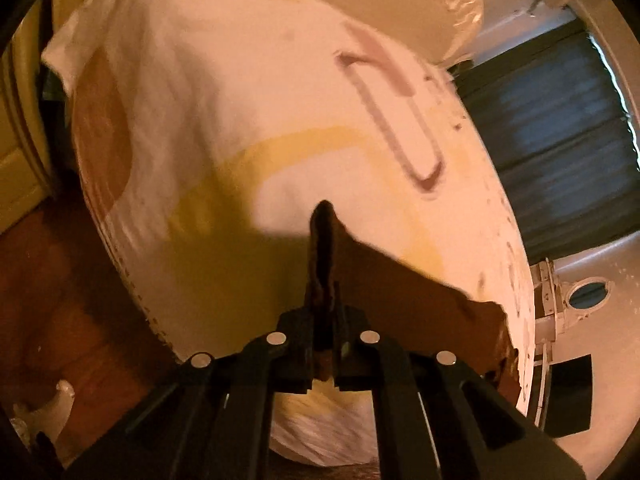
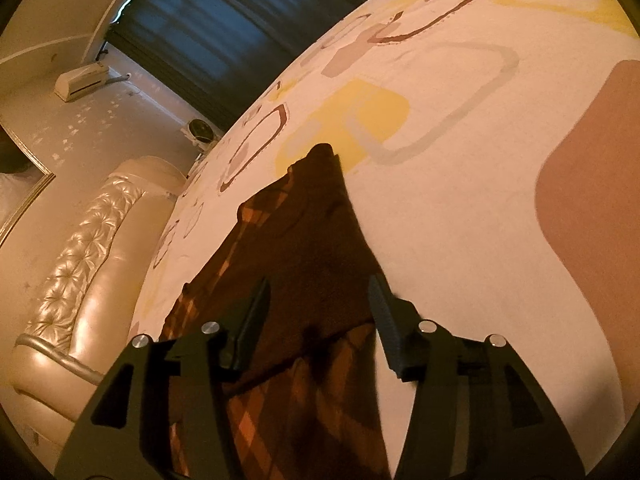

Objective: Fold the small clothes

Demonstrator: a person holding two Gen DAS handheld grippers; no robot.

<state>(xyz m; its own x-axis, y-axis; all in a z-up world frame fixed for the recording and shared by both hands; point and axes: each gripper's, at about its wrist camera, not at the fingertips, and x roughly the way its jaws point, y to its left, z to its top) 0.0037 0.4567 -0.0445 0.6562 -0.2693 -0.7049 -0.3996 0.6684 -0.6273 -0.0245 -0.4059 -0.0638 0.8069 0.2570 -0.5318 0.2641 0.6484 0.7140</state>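
On bed: L tongs (image 1: 322, 216) pinching plaid cloth (image 1: 420, 292)

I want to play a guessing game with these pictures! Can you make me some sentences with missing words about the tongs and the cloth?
1. The left tongs are ____ on the brown checked cloth.
2. The right tongs stand ____, with the cloth lying between the fingers.
3. The cloth lies on a bed sheet printed with brown, grey and ____ shapes.

Missing words: shut; open; yellow
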